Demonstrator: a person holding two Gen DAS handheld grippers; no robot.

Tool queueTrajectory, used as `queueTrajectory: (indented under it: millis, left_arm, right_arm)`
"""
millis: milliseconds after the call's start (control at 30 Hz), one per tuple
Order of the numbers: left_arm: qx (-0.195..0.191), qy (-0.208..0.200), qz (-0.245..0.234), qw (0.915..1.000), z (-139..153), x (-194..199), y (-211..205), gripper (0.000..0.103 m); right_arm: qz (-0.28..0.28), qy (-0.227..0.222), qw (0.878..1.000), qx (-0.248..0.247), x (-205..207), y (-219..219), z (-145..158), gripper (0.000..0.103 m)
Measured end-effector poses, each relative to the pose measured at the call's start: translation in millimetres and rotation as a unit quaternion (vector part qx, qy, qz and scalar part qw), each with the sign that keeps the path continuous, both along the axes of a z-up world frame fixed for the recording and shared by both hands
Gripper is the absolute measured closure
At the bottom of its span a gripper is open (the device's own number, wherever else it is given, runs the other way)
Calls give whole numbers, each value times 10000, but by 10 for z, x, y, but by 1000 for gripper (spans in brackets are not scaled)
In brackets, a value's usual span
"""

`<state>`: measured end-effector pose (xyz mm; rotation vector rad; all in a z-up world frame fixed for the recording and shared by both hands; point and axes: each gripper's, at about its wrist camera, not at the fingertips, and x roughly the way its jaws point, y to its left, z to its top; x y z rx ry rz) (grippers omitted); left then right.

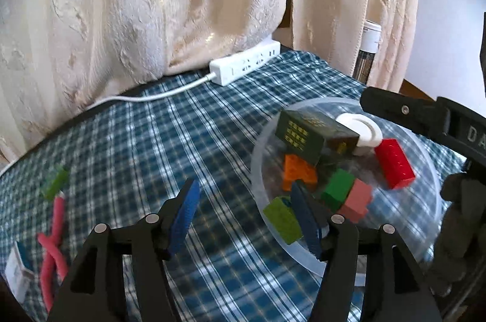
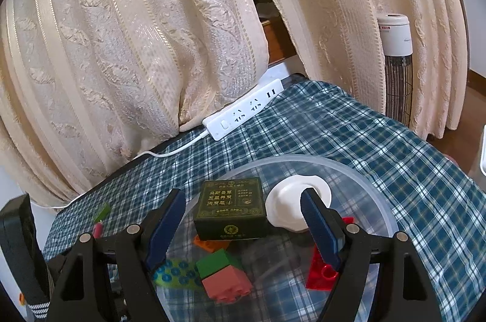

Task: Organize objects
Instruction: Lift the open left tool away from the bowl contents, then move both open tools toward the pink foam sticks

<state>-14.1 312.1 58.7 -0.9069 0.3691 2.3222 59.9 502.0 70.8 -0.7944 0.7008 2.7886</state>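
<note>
A clear plastic bowl (image 1: 258,167) (image 2: 367,185) sits on the checked cloth. In it lie a dark green box (image 1: 299,136) (image 2: 232,209), a white round piece (image 1: 366,129) (image 2: 288,200), and red (image 1: 395,164), orange (image 1: 296,170), green (image 1: 337,188), pink (image 1: 357,200) and lime (image 1: 282,220) bricks. My left gripper (image 1: 244,185) is open at the bowl's near-left rim. Its right finger hangs over the rim beside the lime brick, and no pad presses on that brick. My right gripper (image 2: 243,195) stands open above the bowl with nothing gripped; the box shows beyond its fingers.
On the cloth to the left lie a green brick (image 1: 54,183) (image 2: 101,212), a pink twisted cord (image 1: 53,243) and a small white item (image 1: 16,273). A white power strip (image 1: 246,65) (image 2: 243,112) with its cable lies at the far edge under the curtain. A tower fan (image 2: 398,63) stands behind.
</note>
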Motion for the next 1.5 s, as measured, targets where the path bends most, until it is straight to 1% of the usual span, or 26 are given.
queueTrajectory:
  millis: [133, 233, 333, 567, 700, 1000, 1133, 1300, 1500]
  left_arm:
    - [72, -113, -72, 9999, 6, 2, -23, 39]
    - [263, -297, -131, 9991, 48, 13, -81, 39]
    - [404, -374, -112, 9984, 98, 21, -157, 39]
    - [397, -541, 57, 9977, 52, 13, -309, 39]
    - [293, -540, 176, 9980, -23, -40, -268, 39]
    - [131, -497, 253, 9984, -84, -235, -104, 39]
    - [208, -635, 273, 9974, -79, -253, -157, 39]
    - [363, -650, 307, 9968, 9, -214, -275, 39]
    - [448, -609, 443, 9962, 91, -167, -501, 39]
  right_arm:
    - [-5, -3, 10000, -2, 1, 0, 0, 22]
    - [-6, -6, 10000, -17, 2, -2, -1, 22]
    - [5, -1, 10000, -7, 0, -3, 1, 22]
    - [-5, 4, 10000, -21, -2, 2, 0, 22]
    - [12, 6, 10000, -6, -2, -7, -2, 22]
    - [6, -20, 10000, 1, -9, -17, -8, 22]
    - [6, -55, 10000, 30, -22, -26, -20, 22]
    - [-12, -9, 9999, 130, -20, -45, -11, 22]
    - [37, 42, 9996, 294, -30, -114, -2, 22]
